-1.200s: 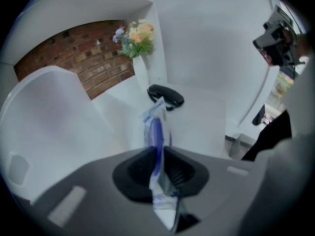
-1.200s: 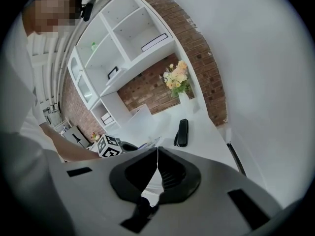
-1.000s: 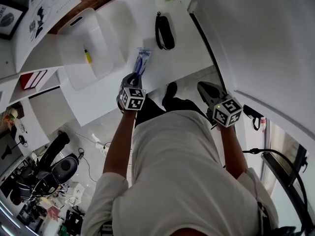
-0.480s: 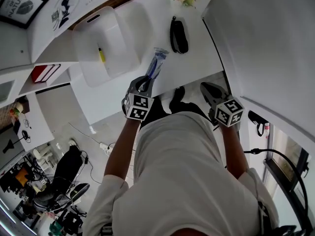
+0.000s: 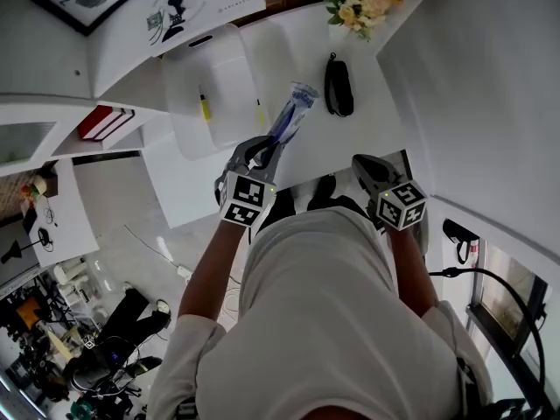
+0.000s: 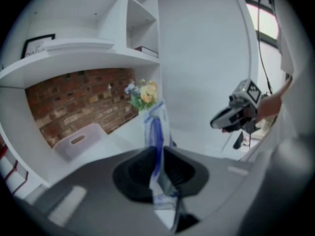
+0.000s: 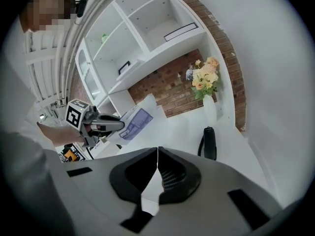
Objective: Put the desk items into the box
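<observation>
My left gripper (image 5: 262, 152) is shut on a clear packet with blue pens (image 5: 293, 112), lifted off the white desk (image 5: 289, 55). In the left gripper view the packet (image 6: 156, 127) stands up between the jaws of the left gripper (image 6: 158, 152). The translucent box (image 5: 210, 77) sits just left of the packet, with a yellow marker (image 5: 204, 106) inside. A black case (image 5: 339, 86) lies on the desk to the right. My right gripper (image 5: 366, 166) hovers at the desk's near edge, shut and empty; its jaws (image 7: 157, 154) meet with nothing between them.
A vase of flowers (image 5: 363, 3) stands at the desk's back corner, close to the black case (image 7: 209, 144). White shelves (image 5: 52, 94) with red books (image 5: 103, 122) flank the desk on the left. A thin yellowish stick (image 5: 259, 114) lies beside the box.
My left gripper has risen with the packet, which now hangs clear of the desk and nearer the box. The right gripper has shifted a little along the desk's near edge.
</observation>
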